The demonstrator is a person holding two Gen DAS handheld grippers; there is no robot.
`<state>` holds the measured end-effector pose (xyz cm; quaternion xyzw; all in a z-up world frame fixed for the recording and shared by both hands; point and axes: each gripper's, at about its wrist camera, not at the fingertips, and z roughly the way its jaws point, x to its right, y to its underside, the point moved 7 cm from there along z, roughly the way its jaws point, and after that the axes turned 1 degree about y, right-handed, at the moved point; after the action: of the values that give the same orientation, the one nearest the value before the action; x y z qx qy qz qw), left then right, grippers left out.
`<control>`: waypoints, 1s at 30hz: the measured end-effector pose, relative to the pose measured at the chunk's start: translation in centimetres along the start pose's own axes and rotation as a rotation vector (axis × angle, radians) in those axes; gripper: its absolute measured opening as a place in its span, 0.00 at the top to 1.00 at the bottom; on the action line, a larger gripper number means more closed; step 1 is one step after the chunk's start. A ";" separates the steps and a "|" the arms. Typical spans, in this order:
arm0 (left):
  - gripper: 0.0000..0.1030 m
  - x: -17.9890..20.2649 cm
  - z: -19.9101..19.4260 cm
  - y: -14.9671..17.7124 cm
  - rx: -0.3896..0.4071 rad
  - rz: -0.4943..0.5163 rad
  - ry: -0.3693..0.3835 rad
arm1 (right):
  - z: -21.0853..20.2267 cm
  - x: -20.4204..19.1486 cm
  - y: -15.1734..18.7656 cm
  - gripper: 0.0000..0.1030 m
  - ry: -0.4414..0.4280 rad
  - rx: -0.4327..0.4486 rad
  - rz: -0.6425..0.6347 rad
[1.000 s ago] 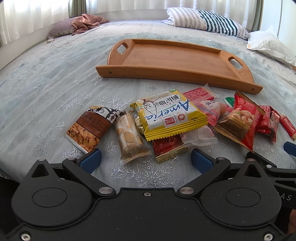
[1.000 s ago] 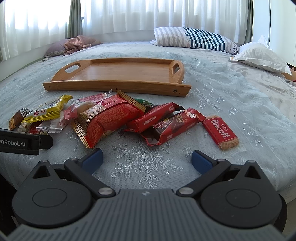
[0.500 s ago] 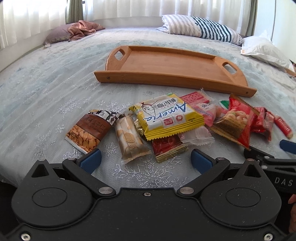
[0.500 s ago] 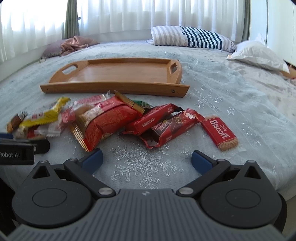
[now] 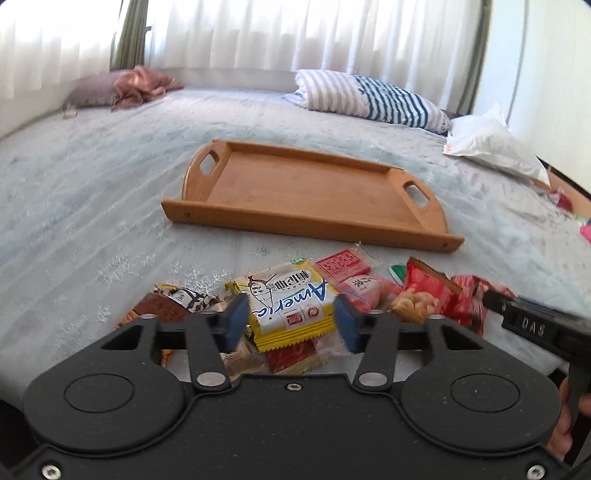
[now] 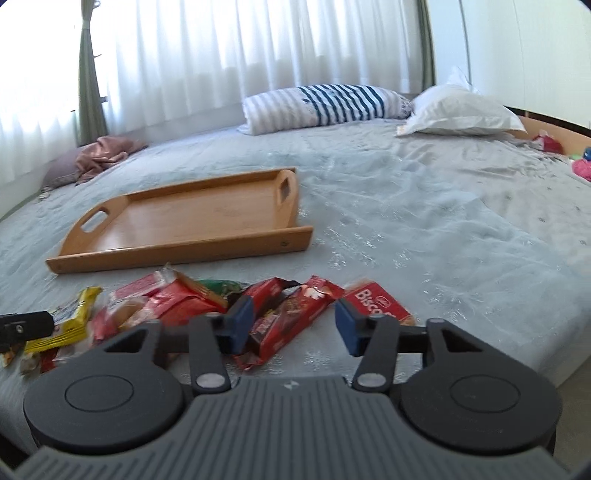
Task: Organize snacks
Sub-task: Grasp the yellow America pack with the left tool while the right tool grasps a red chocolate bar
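A grey bedspread (image 5: pixel 92 206) carries everything. In the left wrist view a wooden tray (image 5: pixel 306 192) lies at 12 o'clock, well beyond the snacks, its floor bare. A striped pillow (image 5: pixel 373 98) sits at 1 o'clock near the curtains (image 5: pixel 295 33), a white pillow (image 5: pixel 491 144) at 2 o'clock, and a pink cloth (image 5: pixel 136 83) on a mauve cushion at 10 o'clock.

The snacks lie in a loose overlapping heap between tray and camera. The left gripper (image 5: pixel 290 319) has its blue fingers spread, one on each side of the yellow pack (image 5: pixel 291 306); whether the pads touch it I cannot tell. That pack rests on top of other wrappers. A brown nut bag (image 5: pixel 166 306) lies at 9 o'clock of it, partly behind the left finger. A pink pack (image 5: pixel 343 264) sits at 1 o'clock, a red peanut bag (image 5: pixel 424 291) at 3 o'clock. The body of the other tool crosses the heap's right edge.

In the right wrist view the right gripper (image 6: pixel 291 325) is also spread, straddling a dark red bar (image 6: pixel 291 317) that lies between its fingers, contact unclear. The Biscoff pack (image 6: pixel 376 299) lies just beyond the right finger at 2 o'clock; another red bar (image 6: pixel 266 293) and the red peanut bag (image 6: pixel 177 299) crowd the left finger at 10 o'clock. The tray (image 6: pixel 184 225) lies at 11 o'clock here, apart from the heap.
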<state>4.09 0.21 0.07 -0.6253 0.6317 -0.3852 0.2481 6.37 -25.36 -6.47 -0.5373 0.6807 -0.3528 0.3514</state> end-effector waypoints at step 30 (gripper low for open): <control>0.46 1.0 4.6 0.2 -0.033 -0.043 0.001 | 4.6 -0.9 0.5 0.56 0.029 -0.030 -0.022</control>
<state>7.54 -1.57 -2.63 -0.6425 0.6246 -0.3803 0.2292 10.25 -24.88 -9.09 -0.5448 0.6850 -0.3543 0.3294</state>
